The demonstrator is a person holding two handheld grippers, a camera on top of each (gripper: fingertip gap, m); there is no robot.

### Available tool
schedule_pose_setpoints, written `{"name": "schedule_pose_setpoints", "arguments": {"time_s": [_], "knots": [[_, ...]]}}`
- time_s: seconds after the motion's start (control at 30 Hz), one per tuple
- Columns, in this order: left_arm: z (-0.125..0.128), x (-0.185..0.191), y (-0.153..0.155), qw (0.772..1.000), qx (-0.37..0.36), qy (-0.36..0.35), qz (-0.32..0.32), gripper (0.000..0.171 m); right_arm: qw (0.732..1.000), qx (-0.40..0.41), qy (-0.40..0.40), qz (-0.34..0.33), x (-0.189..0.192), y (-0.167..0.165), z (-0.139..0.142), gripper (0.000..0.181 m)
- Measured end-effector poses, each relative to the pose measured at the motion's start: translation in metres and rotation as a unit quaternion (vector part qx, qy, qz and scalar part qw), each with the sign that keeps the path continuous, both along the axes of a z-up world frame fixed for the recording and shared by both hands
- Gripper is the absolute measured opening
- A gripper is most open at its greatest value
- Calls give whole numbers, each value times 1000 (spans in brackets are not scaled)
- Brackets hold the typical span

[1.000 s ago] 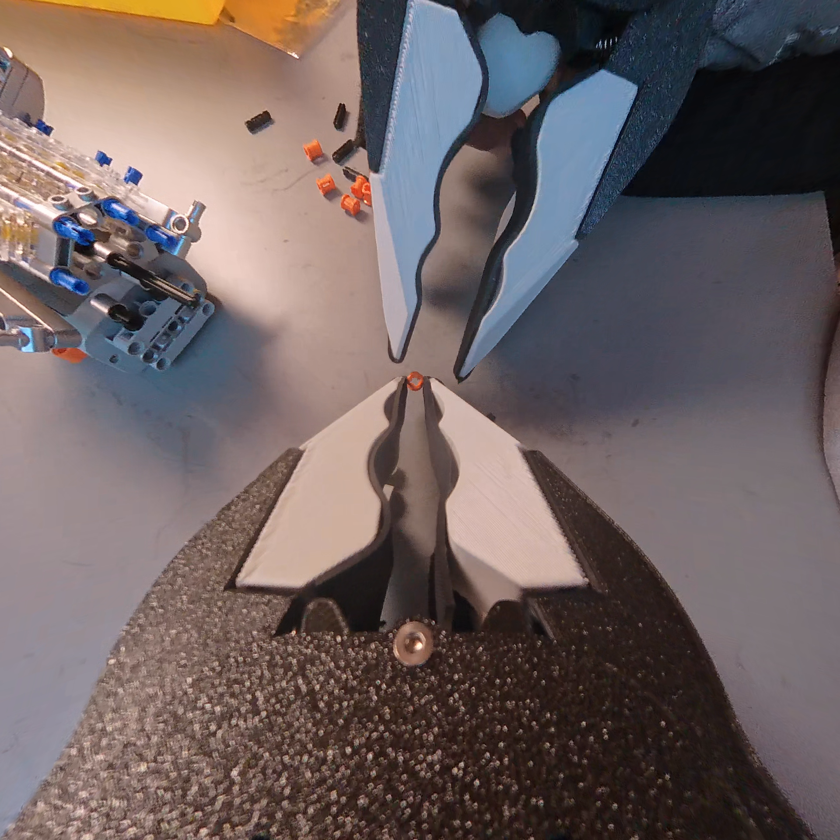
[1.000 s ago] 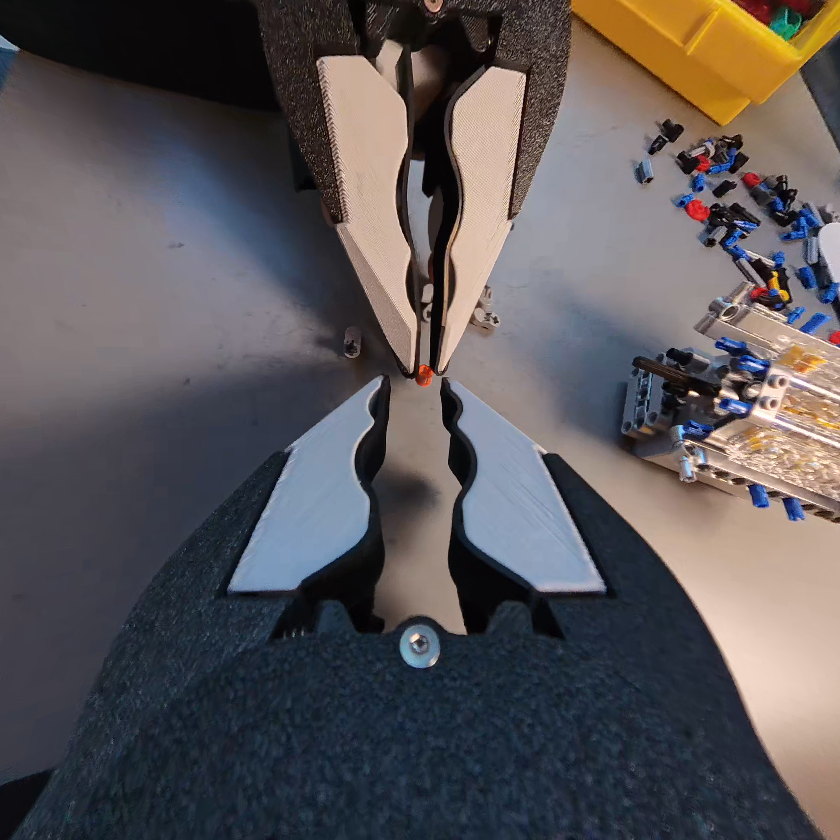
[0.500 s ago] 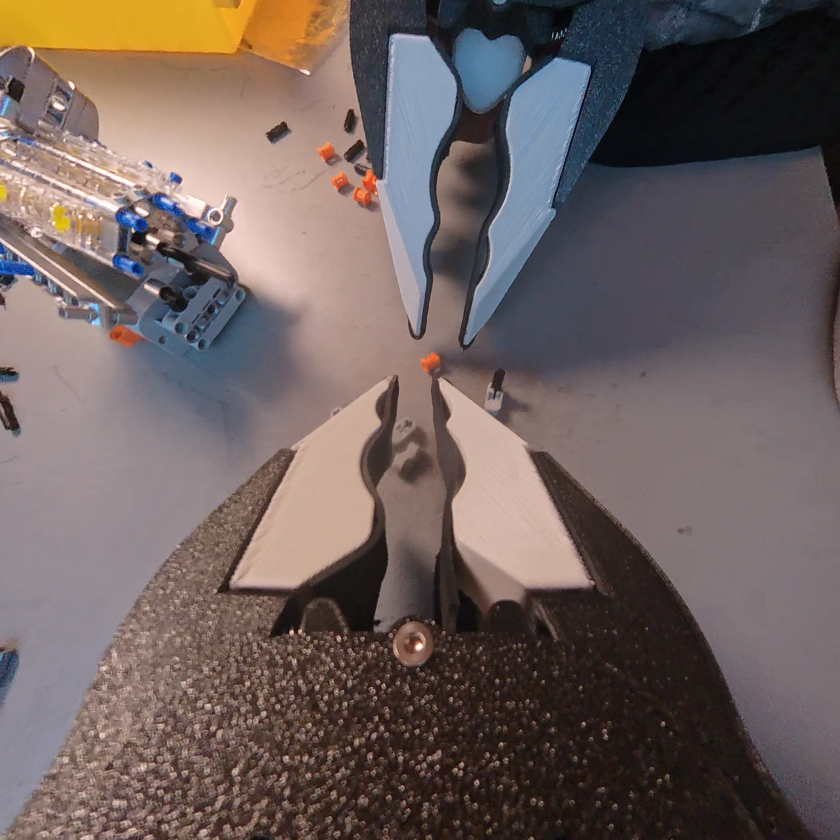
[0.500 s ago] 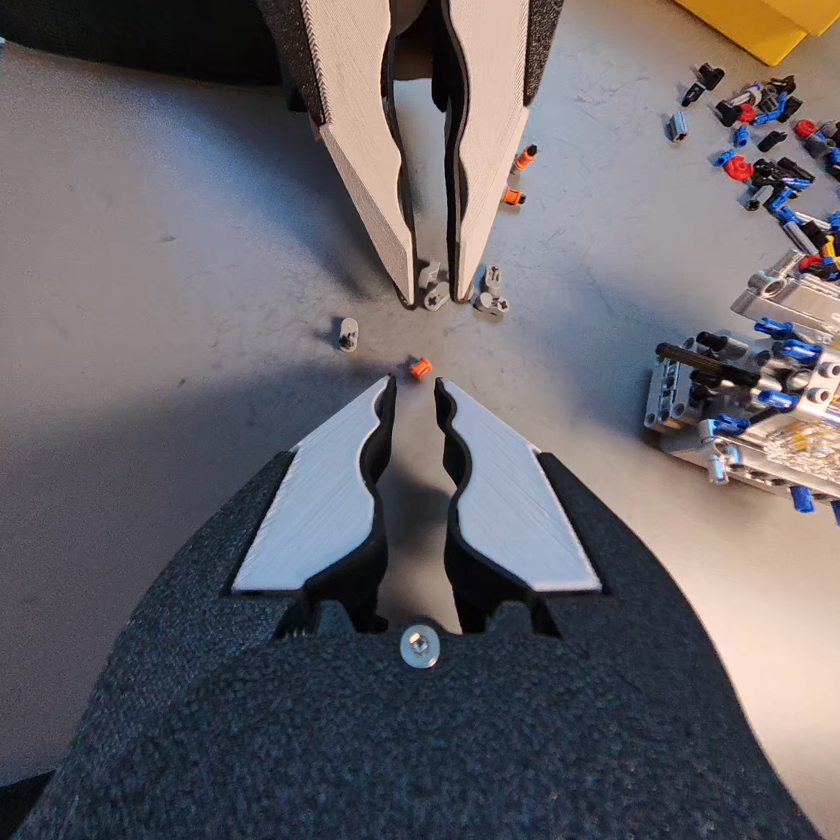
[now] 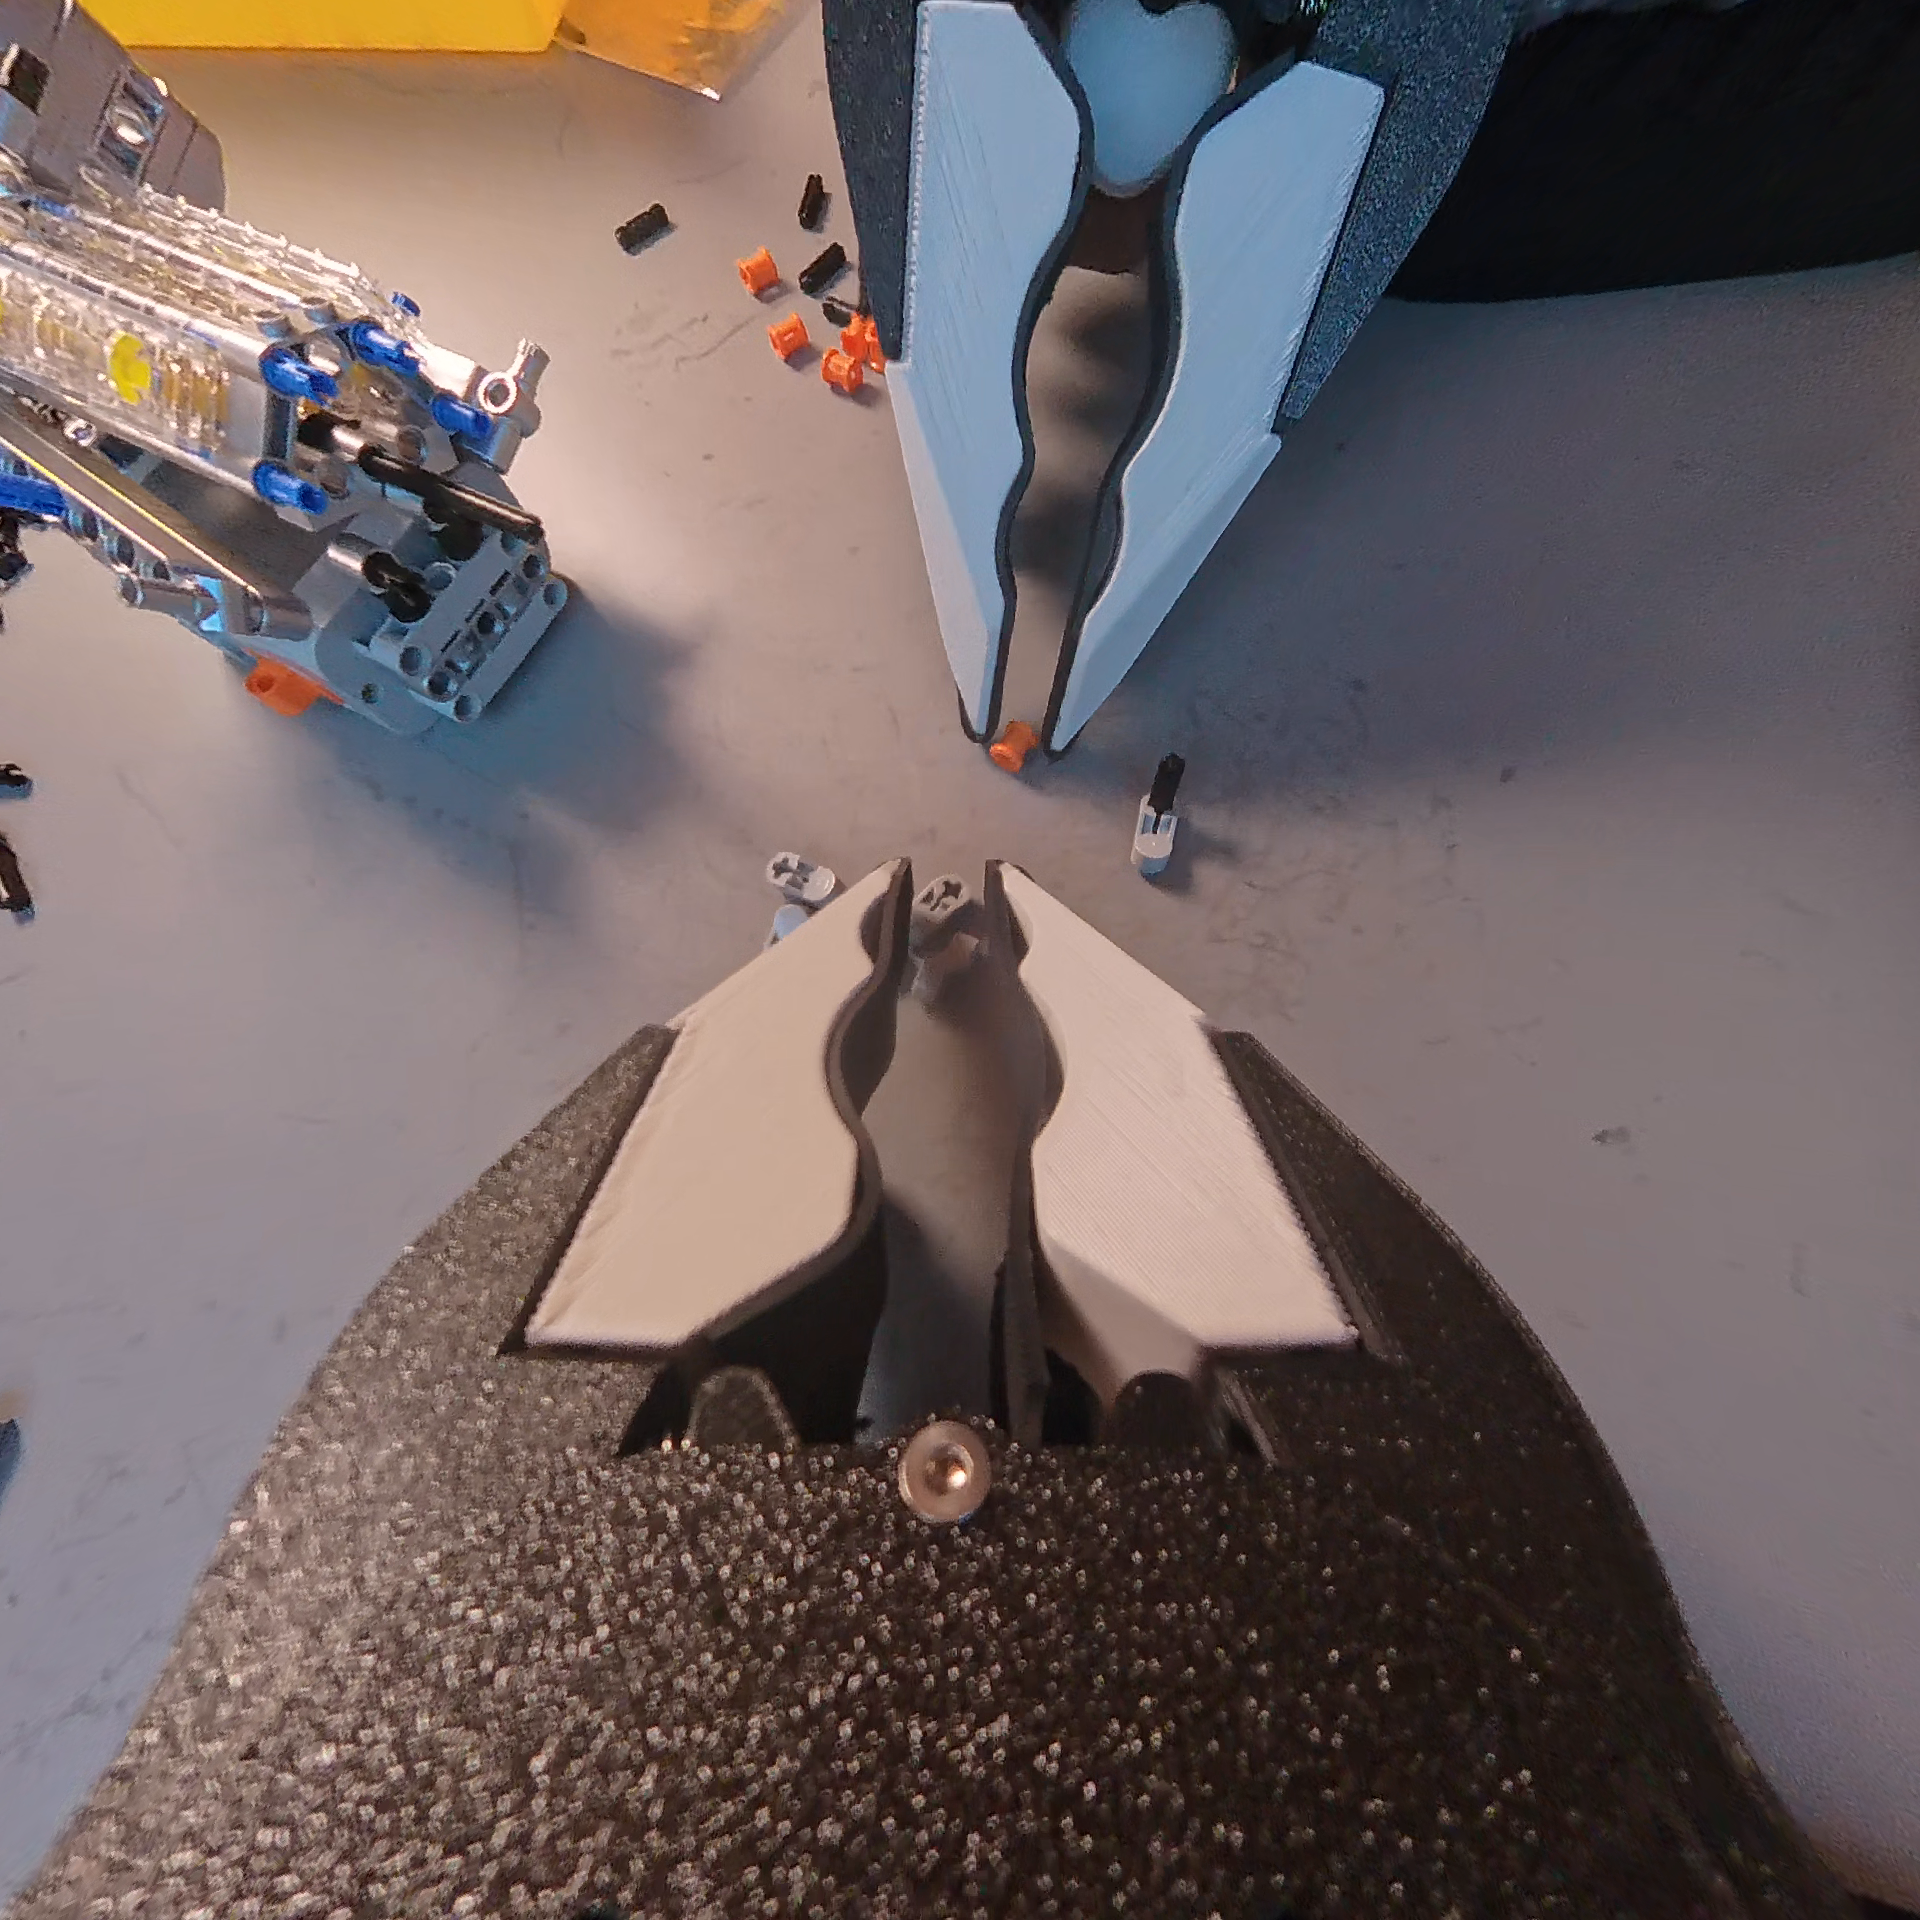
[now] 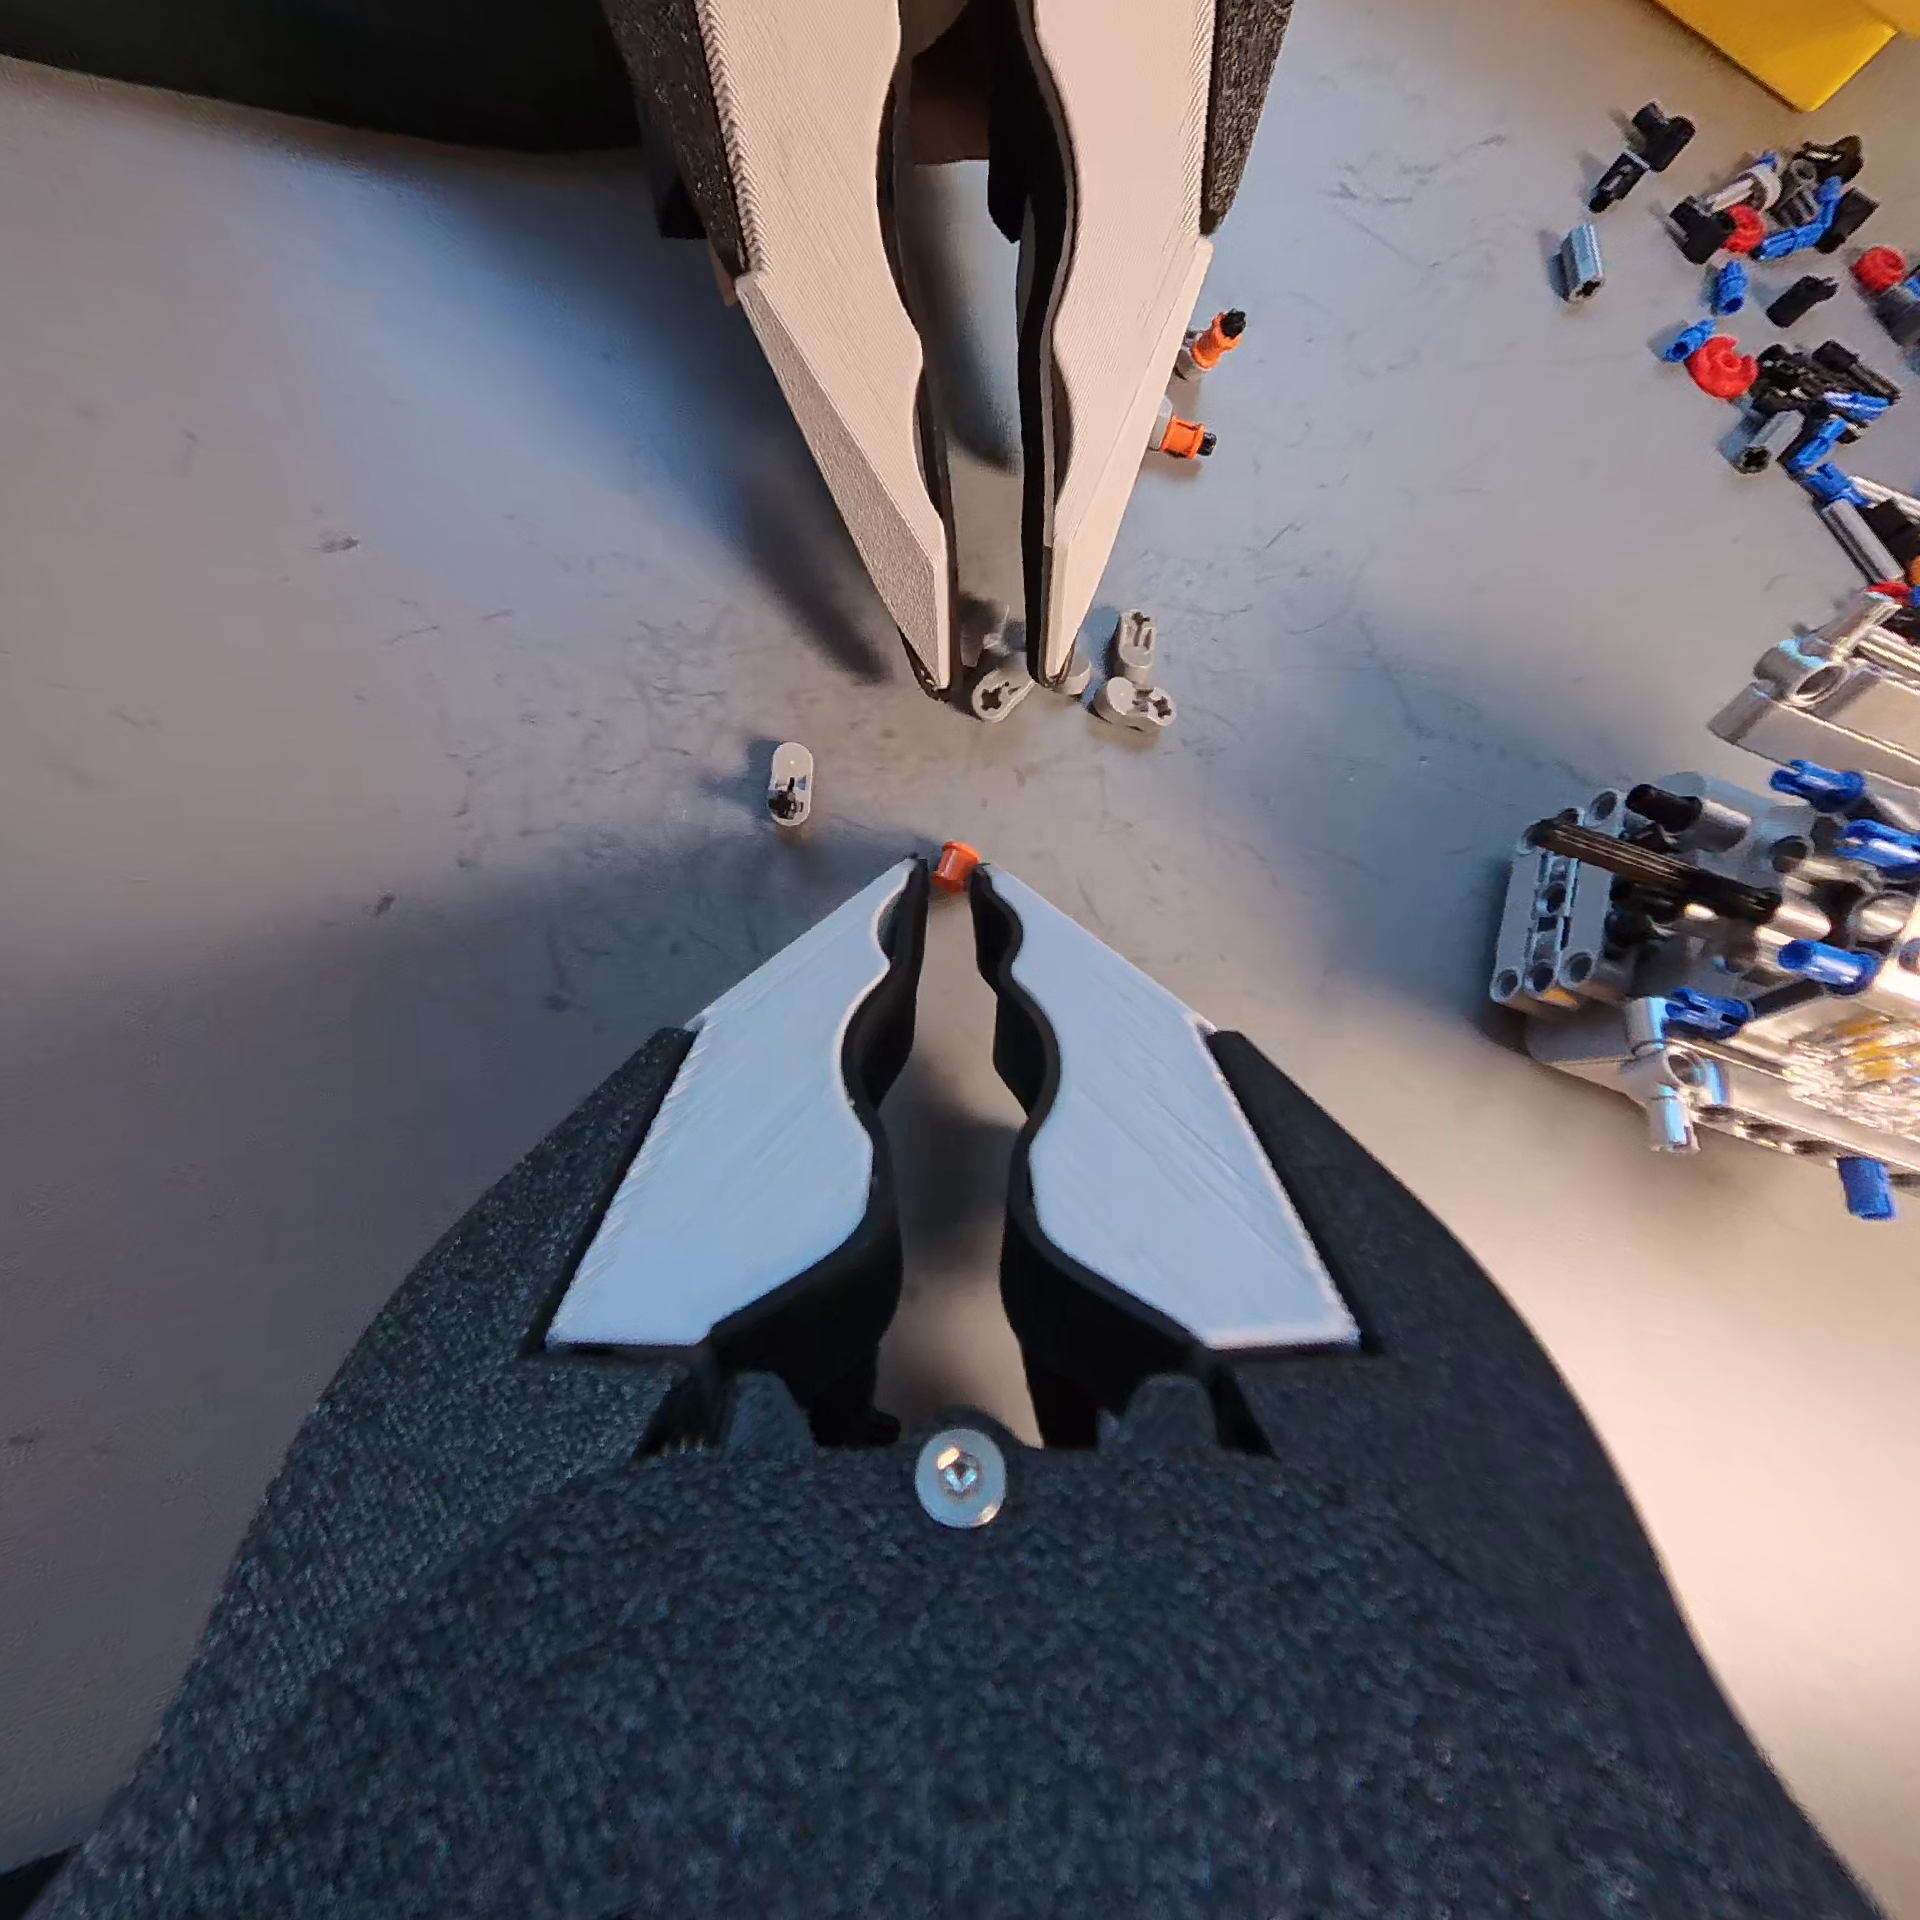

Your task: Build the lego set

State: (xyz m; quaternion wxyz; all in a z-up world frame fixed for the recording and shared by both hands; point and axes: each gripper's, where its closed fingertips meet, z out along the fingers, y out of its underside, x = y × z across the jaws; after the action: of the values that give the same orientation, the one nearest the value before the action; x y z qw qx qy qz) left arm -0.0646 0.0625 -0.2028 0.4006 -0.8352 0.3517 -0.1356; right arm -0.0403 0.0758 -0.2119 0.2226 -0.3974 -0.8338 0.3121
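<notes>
My right gripper [image 6: 945, 868] is closed down on a small orange bush [image 6: 952, 864] that lies on the grey table; both tips touch it. The left wrist view shows this from across, with the right gripper [image 5: 1018, 740] around the bush [image 5: 1010, 746]. My left gripper [image 5: 945, 864] is slightly open, its tips low at the table on either side of a grey cross-hole connector [image 5: 943, 899]. It also shows in the right wrist view, the left gripper [image 6: 992, 686] straddling that connector [image 6: 992, 698]. The two grippers face each other, tips a short way apart.
A second grey connector [image 5: 800, 878] lies beside my left fingers. A small grey pin piece [image 5: 1153, 826] stands nearby. A grey, clear and blue brick model [image 5: 312, 499] lies to one side. Loose orange bushes [image 5: 810, 332], a heap of small parts [image 6: 1787, 239] and a yellow bin [image 6: 1787, 42] are farther off. My left and right fingertips are right by each other.
The left gripper let go of the orange bush, which now lies on the table. The left gripper drew back over a grey connector. The right gripper moved in and narrowed around the bush.
</notes>
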Motion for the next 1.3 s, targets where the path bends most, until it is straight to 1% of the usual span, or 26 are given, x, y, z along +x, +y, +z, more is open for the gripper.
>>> {"name": "schedule_pose_setpoints", "arguments": {"time_s": [0.17,0.33,0.43,0.53,0.7,0.93,1.03,1.13,1.3], "knots": [[6,7,0,1000,11,-14,-8,12,1000,3,11,1,-1,0,3,5],[15,19,-3,999,28,-34,-29,12,997,-16,67,25,-1,-9,25,6],[21,26,-7,997,39,-44,-48,12,995,-14,85,42,1,-15,30,6],[22,31,-9,996,33,-58,-54,12,993,-5,101,63,3,-21,33,6],[30,35,-12,992,12,-112,-60,9,989,14,125,81,5,-27,38,6],[40,33,-10,986,0,-161,-47,3,985,12,156,74,3,-24,50,4],[47,31,-9,980,-7,-197,-39,1,982,3,175,65,2,-23,58,4],[54,29,-8,973,-10,-228,-32,0,981,-7,187,58,1,-21,64,2],[59,29,-8,966,-15,-256,-34,0,979,-27,197,53,0,-22,70,2]]}}
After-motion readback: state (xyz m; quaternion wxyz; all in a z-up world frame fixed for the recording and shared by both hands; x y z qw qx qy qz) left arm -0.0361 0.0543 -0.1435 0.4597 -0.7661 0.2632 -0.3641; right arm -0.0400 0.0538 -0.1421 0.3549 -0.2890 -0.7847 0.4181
